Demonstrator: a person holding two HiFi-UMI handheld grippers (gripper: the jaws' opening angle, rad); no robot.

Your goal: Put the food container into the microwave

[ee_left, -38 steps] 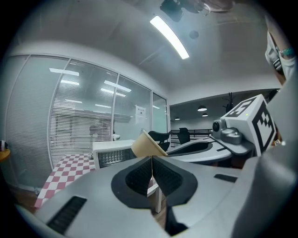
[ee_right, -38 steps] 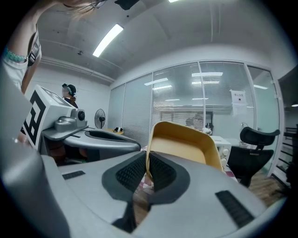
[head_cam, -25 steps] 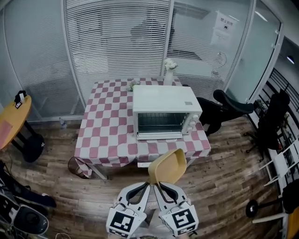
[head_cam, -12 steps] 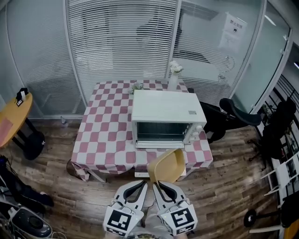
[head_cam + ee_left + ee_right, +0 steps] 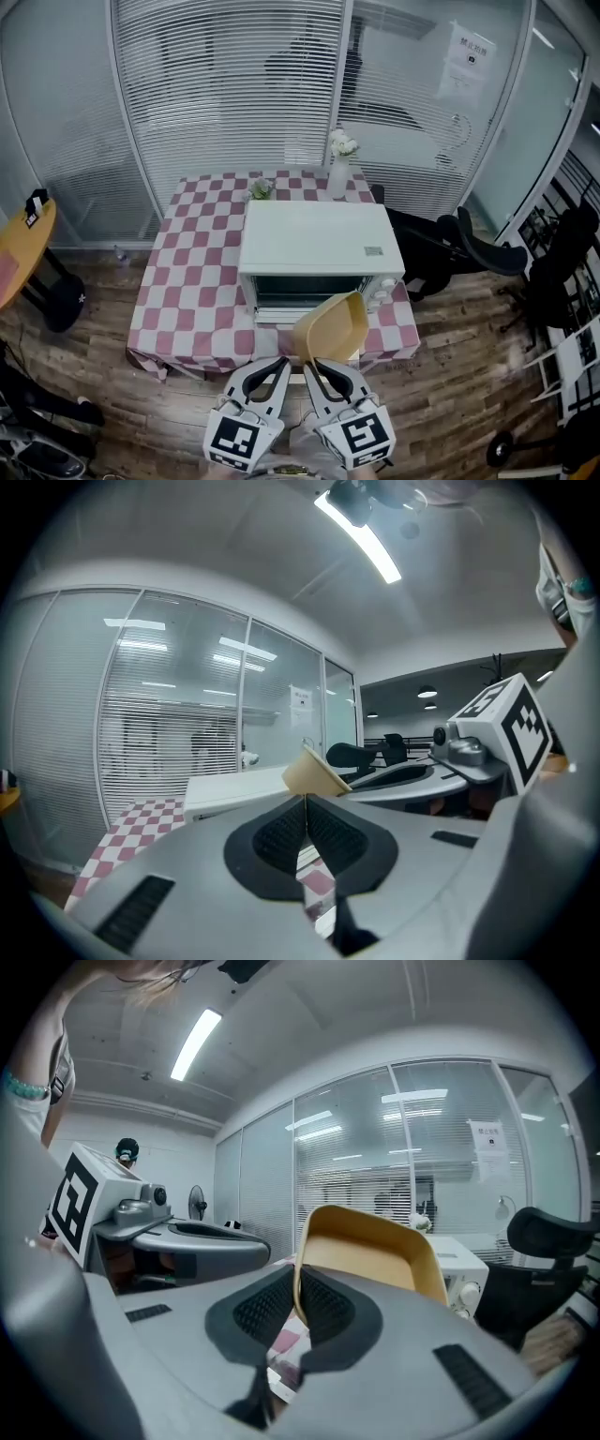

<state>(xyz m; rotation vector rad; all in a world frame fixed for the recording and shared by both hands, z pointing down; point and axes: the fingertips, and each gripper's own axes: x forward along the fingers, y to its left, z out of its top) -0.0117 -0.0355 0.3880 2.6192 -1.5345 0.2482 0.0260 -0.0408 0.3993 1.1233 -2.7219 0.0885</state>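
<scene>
The white microwave (image 5: 314,246) stands on a pink-and-white checked table (image 5: 187,281), its glass door facing me and closed. A yellow food container (image 5: 330,326) is tilted up in front of it, below the door in the head view. My right gripper (image 5: 311,364) is shut on the container's near rim; the right gripper view shows the rim (image 5: 375,1251) pinched between the pads (image 5: 323,1302), with the microwave (image 5: 459,1274) behind. My left gripper (image 5: 283,364) sits just left of it, shut with nothing held (image 5: 306,803). The container's corner (image 5: 314,775) shows past its tips.
A white vase of flowers (image 5: 338,164) and a small plant (image 5: 260,189) stand at the table's back edge. Black office chairs (image 5: 459,246) crowd the right side. A round yellow table (image 5: 19,248) is at far left. Glass walls with blinds lie behind.
The view has moved closer to the table; the microwave now sits nearer and more to the left. Both grippers and the held container keep their pose.
</scene>
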